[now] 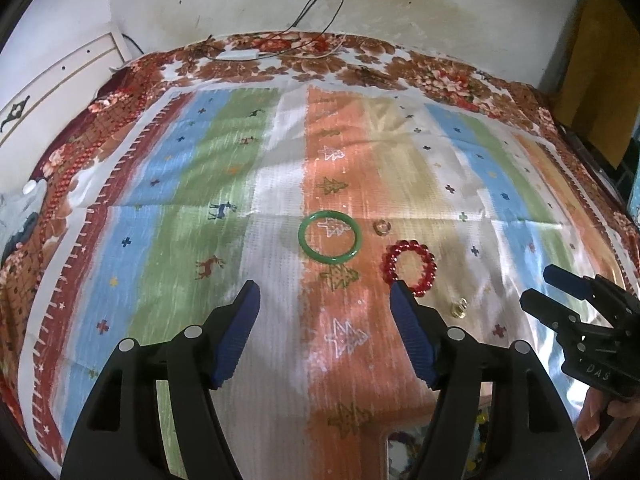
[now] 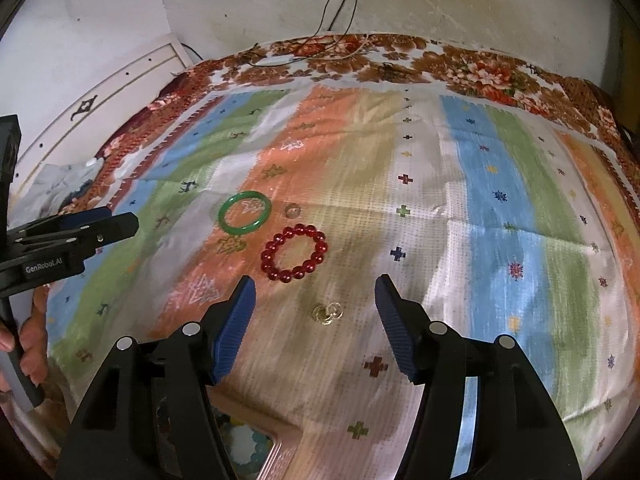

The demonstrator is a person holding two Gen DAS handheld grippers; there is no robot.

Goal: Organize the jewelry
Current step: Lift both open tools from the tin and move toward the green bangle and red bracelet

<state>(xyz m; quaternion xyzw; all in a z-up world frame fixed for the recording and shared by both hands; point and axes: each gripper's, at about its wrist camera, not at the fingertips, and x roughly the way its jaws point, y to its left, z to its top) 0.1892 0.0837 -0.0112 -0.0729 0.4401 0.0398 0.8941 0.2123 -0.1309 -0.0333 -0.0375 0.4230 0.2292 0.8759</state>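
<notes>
The left hand-held gripper (image 1: pixel 325 300) hovers with its blue-padded jaws wide apart and nothing between them. Ahead of it, between the lines of its two fingers, lies the smooth green glass-like bangle (image 1: pixel 330 237), flat on the striped, tree-patterned cloth (image 1: pixel 200 184). Being thin and flush to the fabric, the bangle could skid forward, or a pad could snag the cloth and bunch it up, should the jaws close too shallow.

Just right of the bangle sits a small pale ring (image 1: pixel 381 227), easily knocked aside by a sweep. Nearer the left gripper's right finger is the red beaded bracelet (image 1: pixel 409 267), a loop of glossy round beads touching or almost touching that fingertip; a nudge could drag it.

The right hand-held gripper (image 2: pixel 314 300) is also wide open and empty. The small gold-coloured ring cluster (image 2: pixel 327 313) lies between its fingertips, just ahead. It looks tiny and shiny, so the broad pads may fail to catch it or flick it away. A box with coloured beads (image 2: pixel 240 446) shows beneath this gripper, probably the place for stowing.
</notes>
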